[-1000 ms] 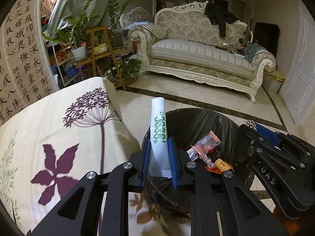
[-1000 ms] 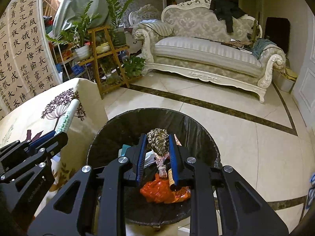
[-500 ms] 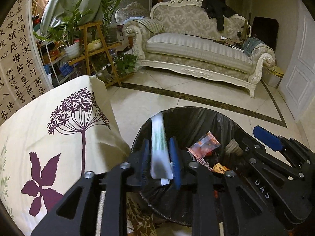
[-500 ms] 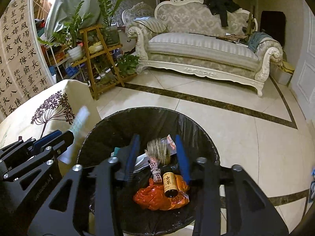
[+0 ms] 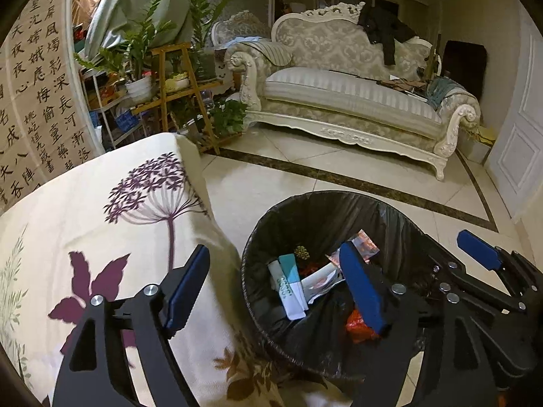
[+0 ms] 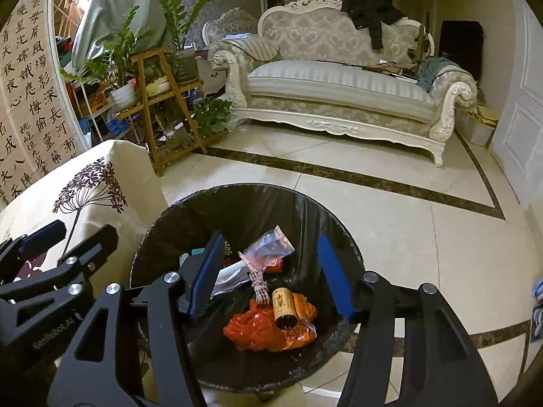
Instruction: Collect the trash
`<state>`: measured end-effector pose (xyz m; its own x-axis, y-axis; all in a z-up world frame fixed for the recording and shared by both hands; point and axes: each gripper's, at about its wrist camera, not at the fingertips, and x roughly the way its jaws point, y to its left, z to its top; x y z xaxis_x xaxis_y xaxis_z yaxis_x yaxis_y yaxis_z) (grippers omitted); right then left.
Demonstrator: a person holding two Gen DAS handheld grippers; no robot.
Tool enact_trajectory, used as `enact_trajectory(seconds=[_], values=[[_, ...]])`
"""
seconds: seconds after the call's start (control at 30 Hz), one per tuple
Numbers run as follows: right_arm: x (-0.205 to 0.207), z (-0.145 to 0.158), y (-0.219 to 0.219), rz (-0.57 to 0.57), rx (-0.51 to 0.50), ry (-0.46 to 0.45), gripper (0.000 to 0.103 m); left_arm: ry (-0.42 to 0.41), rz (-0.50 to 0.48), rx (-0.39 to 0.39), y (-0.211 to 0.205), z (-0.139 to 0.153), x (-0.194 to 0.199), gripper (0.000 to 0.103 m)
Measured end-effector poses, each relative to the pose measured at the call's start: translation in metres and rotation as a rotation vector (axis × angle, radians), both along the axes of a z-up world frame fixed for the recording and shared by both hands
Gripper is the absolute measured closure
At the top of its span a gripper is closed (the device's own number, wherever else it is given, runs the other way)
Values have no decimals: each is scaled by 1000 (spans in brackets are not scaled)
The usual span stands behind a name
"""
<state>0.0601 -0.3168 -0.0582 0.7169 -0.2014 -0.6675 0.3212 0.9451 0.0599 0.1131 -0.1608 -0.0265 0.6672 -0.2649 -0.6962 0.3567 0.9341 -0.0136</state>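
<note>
Tiled floor (image 6: 390, 224) w/ lined bin (image 6: 190, 217), sofa (image 6: 339, 84), plant stand (image 6: 149, 101).

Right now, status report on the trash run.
Left gripper, right gripper just opened, empty. White tube, small bottle in trash bin. Nothing blocking.

- The right gripper (image 6: 271, 271) hangs over the black-lined trash bin (image 6: 244, 200), jaws just opened, nothing between them.
- A small brown bottle (image 6: 284, 308) lies on an orange wrapper (image 6: 258, 332) inside.

Trash (image 6: 271, 329) inside black-lined bin (image 6: 258, 203)
</note>
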Motion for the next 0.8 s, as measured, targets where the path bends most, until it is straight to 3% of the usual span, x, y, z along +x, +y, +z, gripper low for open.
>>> enact_trajectory(seconds=[0.13,0.5,0.57,0.8], values=[[-11,4,4,-4,-1,-3,40,5,30,5,9,2,-7,22],[-43,22,27,15,-21,-34,37,-47,74,2,41,17,-40,20],[-48,26,32,21,-30,-42,31,-58,78,-4,46,20,-47,19],[-68,42,45,28,-37,-71,29,-96,91,1,59,29,-70,18]])
